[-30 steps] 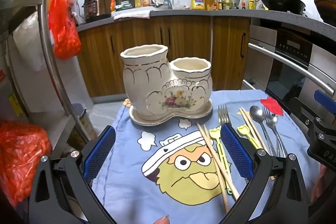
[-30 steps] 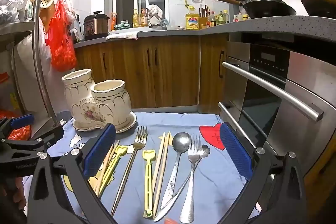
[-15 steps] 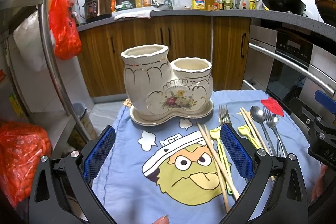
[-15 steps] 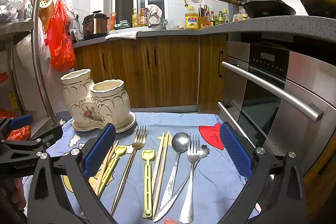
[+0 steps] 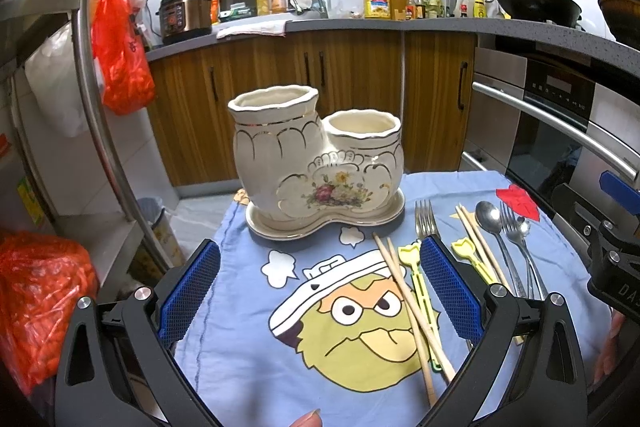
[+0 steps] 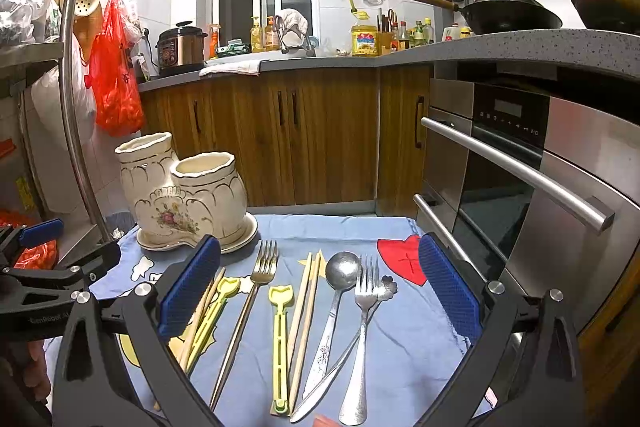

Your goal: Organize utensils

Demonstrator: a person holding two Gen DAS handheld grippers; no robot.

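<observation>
We hold both grippers with jaws wide apart and empty: our left gripper hovers over the blue cartoon-print cloth covering the bench, our right gripper above the row of utensils. The cream double-pot ceramic holder stands at the far left corner of the bench. To its right lie wooden chopsticks, yellow plastic picks, steel forks and a steel spoon, side by side.

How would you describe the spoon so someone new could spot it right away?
Start at the cream holder on the blue cloth, then scan right along the row of utensils. Past the chopsticks lies the spoon, beside a silver fork. It alone has a round bowl.
</observation>
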